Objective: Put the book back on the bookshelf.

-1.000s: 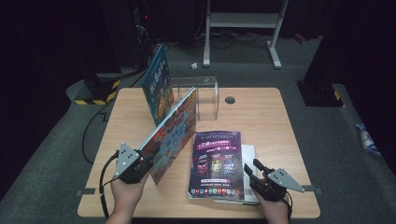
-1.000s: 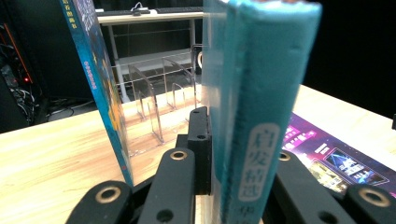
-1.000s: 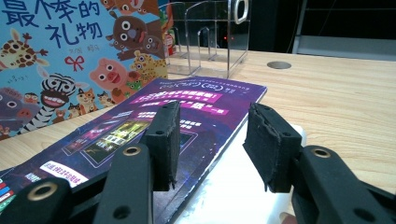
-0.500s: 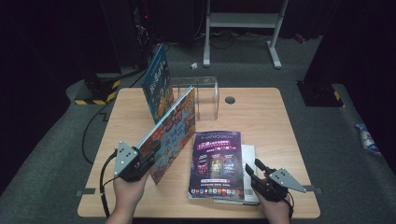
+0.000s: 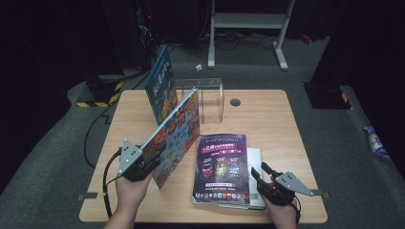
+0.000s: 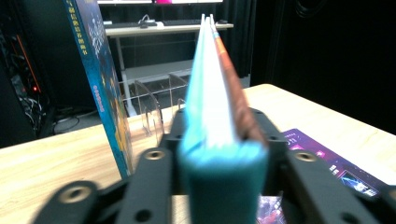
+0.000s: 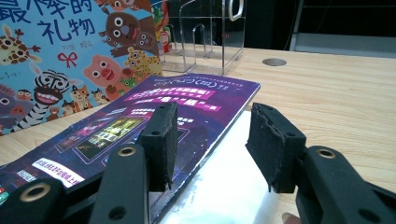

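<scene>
High view: right gripper (image 5: pixel 263 175) lower, nearer.

dark room, grey carpet floor (image 5: pixel 334 143), white metal stand (image 5: pixel 248 21) behind wooden table (image 5: pixel 267 119).

Right gripper (image 7: pixel 212 140) low over the wooden table (image 7: pixel 336 88), its 2 black jaws parted. Between them, the right edge of a purple magazine (image 7: pixel 154 116) lying flat on a white book (image 7: pixel 233 186) (glossy, catching glare). Farther left, a picture book (image 7: pixel 70 60) with cartoon animals, standing tilted. Behind, a clear acrylic rack (image 7: pixel 210 32), near a round grommet (image 7: pixel 274 61).
</scene>
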A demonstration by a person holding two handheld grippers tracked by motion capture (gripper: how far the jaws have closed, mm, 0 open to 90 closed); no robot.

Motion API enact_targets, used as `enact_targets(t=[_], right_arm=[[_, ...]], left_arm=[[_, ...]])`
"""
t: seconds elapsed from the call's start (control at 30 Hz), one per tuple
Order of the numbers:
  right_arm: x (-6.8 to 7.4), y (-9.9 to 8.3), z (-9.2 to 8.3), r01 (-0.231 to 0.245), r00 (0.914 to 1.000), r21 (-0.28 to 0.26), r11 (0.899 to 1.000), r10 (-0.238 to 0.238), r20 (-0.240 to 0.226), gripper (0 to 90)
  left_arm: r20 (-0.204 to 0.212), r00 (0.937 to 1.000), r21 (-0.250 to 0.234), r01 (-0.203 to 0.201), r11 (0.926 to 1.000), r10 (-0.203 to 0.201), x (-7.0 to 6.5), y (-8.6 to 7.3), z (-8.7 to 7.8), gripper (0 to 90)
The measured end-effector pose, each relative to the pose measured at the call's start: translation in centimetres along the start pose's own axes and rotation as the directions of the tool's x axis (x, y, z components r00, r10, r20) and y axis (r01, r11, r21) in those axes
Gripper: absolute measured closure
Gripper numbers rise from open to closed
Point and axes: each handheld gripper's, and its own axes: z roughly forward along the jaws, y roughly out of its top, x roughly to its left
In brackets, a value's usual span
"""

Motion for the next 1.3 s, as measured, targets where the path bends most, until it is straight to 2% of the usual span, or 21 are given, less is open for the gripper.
enact_targets(t=[0.07, 0.17, 0.2, 0.3, 0.6, 0.83, 0.93, 1.0, 1.07, 1.2, 1.3], right_arm=[[0.0, 0.0, 0.0, -0.003, 1.0000, -0.002, 1.000, 0.003, 0.001, 52.0], [0.0, 0.0, 0.0, -0.004, 1.0000, -0.004, 1.000, 0.004, -0.002, 51.9], [0.0, 0.0, 0.0, -0.004, 1.0000, -0.003, 1.000, 0.004, -0.004, 51.9], [0.0, 0.1, 0.0, -0.001, 1.0000, -0.002, 1.000, 0.001, -0.003, 51.6], [-0.4, 0.0, 0.0, 0.002, 1.0000, 0.020, 1.000, -0.002, 0.006, 50.5], [-1.7, 0.4, 1.0, 0.023, 0.9986, 0.080, 0.997, -0.027, 0.046, 50.2], [-2.2, 0.2, 1.4, 0.071, 0.9952, 0.121, 0.990, -0.079, 0.059, 50.1], [-2.5, -0.2, 1.2, 0.085, 0.9929, 0.130, 0.988, -0.095, 0.072, 50.0], [-2.8, -0.8, 0.9, 0.076, 0.9925, 0.121, 0.990, -0.087, 0.085, 50.0], [-3.3, -1.4, 0.7, 0.078, 0.9920, 0.152, 0.985, -0.092, 0.087, 49.5], [-3.8, -1.4, 0.5, 0.045, 0.9939, 0.156, 0.987, -0.060, 0.092, 49.4]], left_arm=[[0.000, 0.9999, 0.006, -0.017, 0.9998, 0.017, 0.0, 0.2, 0.1, 63.7], [0.027, 0.9994, 0.010, -0.024, 0.9997, 0.024, 0.1, 0.5, 0.2, 67.1], [0.018, 0.9995, 0.015, -0.026, 0.9996, 0.026, 0.1, 0.5, 0.3, 66.7], [0.034, 0.9993, 0.019, -0.013, 0.9997, 0.013, 0.1, 0.6, 0.5, 65.1], [0.042, 0.9991, -0.018, 0.001, 0.9998, 0.000, 0.5, 0.4, 0.6, 66.8], [0.049, 0.9988, -0.044, -0.005, 0.9990, 0.007, 0.5, 0.4, 0.8, 67.8], [0.052, 0.9986, -0.040, -0.008, 0.9992, 0.010, 0.6, 0.5, 0.8, 69.5], [0.052, 0.9985, -0.038, -0.015, 0.9992, 0.017, 0.6, 0.5, 0.7, 70.7], [0.051, 0.9985, -0.033, -0.018, 0.9993, 0.019, 0.7, 0.5, 0.7, 70.7], [0.036, 0.9990, -0.027, -0.025, 0.9993, 0.026, 0.5, 0.7, 0.6, 72.0], [0.030, 0.9988, -0.026, -0.037, 0.9990, 0.038, 0.3, 0.8, 0.6, 74.8]])
